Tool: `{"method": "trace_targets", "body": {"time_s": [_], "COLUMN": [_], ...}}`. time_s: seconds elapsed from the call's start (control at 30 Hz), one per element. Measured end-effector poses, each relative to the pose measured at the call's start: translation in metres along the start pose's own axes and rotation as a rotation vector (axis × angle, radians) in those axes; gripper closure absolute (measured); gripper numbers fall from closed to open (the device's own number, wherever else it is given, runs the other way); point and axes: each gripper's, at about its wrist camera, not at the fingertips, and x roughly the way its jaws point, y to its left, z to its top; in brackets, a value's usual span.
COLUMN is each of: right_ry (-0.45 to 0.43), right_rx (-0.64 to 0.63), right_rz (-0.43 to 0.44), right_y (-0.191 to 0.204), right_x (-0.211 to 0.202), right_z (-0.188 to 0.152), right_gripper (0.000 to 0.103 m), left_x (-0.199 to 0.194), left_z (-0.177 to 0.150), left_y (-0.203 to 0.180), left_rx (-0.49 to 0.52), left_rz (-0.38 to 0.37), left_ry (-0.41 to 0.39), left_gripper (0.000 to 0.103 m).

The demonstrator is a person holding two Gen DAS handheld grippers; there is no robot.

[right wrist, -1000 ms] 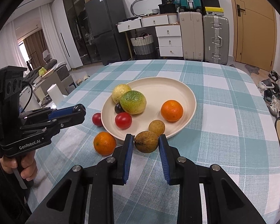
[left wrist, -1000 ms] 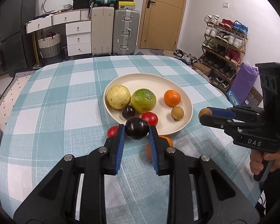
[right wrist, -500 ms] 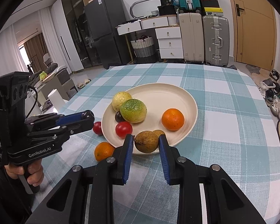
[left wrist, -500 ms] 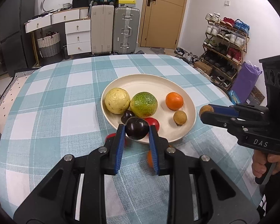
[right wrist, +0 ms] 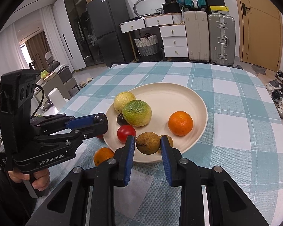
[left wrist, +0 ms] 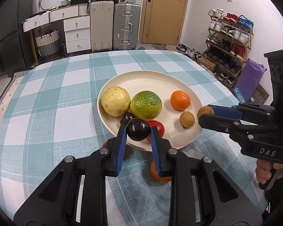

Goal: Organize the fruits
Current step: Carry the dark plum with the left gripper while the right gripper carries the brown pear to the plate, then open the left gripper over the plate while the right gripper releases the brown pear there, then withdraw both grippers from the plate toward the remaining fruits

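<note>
A cream plate (left wrist: 152, 79) (right wrist: 169, 94) on the checked table holds a yellow fruit (left wrist: 115, 101), a green fruit (left wrist: 146, 105), an orange (left wrist: 180, 100), a red tomato (left wrist: 157, 128), a small dark plum (left wrist: 128, 117) and a small brown fruit (left wrist: 187, 119). My left gripper (left wrist: 138, 130) is shut on a dark plum (left wrist: 138, 129) above the plate's near rim. My right gripper (right wrist: 147, 143) is shut on a brown fruit (right wrist: 148, 143) over the plate's near edge; it also shows at the right (left wrist: 205, 113). Another orange (right wrist: 103, 155) and a red fruit (right wrist: 99, 136) lie on the cloth beside the plate.
The checked tablecloth (left wrist: 47, 101) covers a round table. Suitcases (left wrist: 126, 26), white drawers (left wrist: 77, 32) and a basket (left wrist: 47, 41) stand behind it, a shoe rack (left wrist: 228, 43) to the right. A person's hand (right wrist: 37, 180) holds the left gripper's handle.
My left gripper carried the dark plum forward from the cloth to over the plate's near rim. My right gripper edged forward, its brown fruit now over the plate's edge.
</note>
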Motion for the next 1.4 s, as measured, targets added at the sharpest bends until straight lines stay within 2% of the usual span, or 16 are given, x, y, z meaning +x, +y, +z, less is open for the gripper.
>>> {"method": "trace_targets", "body": {"time_s": [0.83, 1.07, 1.17, 1.23, 1.3, 1.33, 1.37, 1.4], "right_ry": [0.028, 0.021, 0.015, 0.010, 0.008, 0.008, 0.008, 0.003], "right_rx": [0.004, 0.039, 0.040, 0.036, 0.027, 0.024, 0.023, 0.025], "right_rz": [0.015, -0.003, -0.011, -0.012, -0.021, -0.028, -0.035, -0.037], "right_y": [-0.004, -0.011, -0.012, -0.010, -0.009, -0.008, -0.007, -0.007], "right_x": [0.031, 0.027, 0.022, 0.018, 0.014, 0.012, 0.010, 0.008], "right_z": [0.006, 0.005, 0.002, 0.001, 0.000, -0.001, -0.002, -0.003], "right_gripper": [0.074, 0.063, 0.055, 0.052, 0.048, 0.040, 0.034, 0.023], "left_x": [0.026, 0.021, 0.017, 0.013, 0.007, 0.005, 0.002, -0.001], "left_z": [0.004, 0.003, 0.003, 0.002, 0.002, 0.001, 0.000, -0.001], "left_y": [0.002, 0.004, 0.004, 0.004, 0.005, 0.006, 0.008, 0.010], "left_rx": [0.024, 0.018, 0.022, 0.021, 0.015, 0.009, 0.003, -0.005], "left_rz": [0.010, 0.005, 0.012, 0.017, 0.016, 0.013, 0.011, 0.006], "left_ry": [0.030, 0.022, 0.015, 0.010, 0.000, -0.002, -0.001, -0.002], "left_gripper": [0.080, 0.080, 0.078, 0.073, 0.063, 0.060, 0.047, 0.038]}}
